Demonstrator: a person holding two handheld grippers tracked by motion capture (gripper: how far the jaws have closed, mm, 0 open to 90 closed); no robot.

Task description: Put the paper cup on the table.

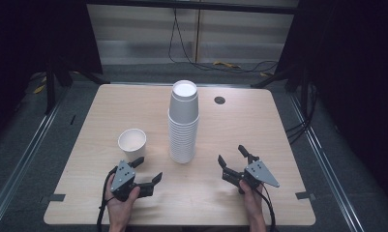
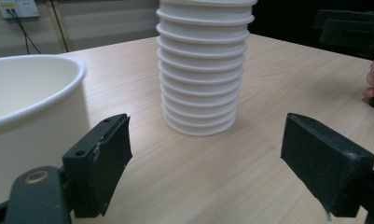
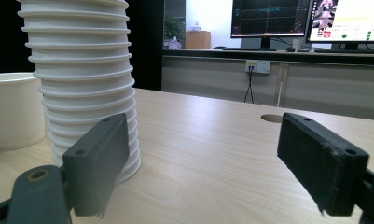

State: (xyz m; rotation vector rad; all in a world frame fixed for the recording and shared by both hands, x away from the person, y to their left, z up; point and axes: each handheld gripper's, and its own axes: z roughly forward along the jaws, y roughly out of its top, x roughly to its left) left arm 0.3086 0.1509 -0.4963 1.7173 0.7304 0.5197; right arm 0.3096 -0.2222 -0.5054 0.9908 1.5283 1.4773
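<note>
On the pale wooden surface [image 1: 85, 145], near its middle: one tall stack of white paper cups [image 1: 184, 123], upside down, rims nested, upright. Just to its left, apart from it: one single white cup [image 1: 132, 143], standing mouth up. Progress, as judged: one cup appears taken off and set out; the many cups remaining in the stack are left to separate, and nothing is gripped at present. Left claw [image 1: 148, 170]: held low at the near left by a hand [image 1: 120, 205], jaws spread wide and empty, one jaw close beside the single cup, pointing toward the base of the stack. Right claw [image 1: 232, 157]: held low at the near right by the other hand [image 1: 253, 202], jaws likewise spread and empty, aimed forward past the right side of the stack, apart from it. Also present: a small round dark hole [image 1: 219, 100] in the far part of the surface.
</note>
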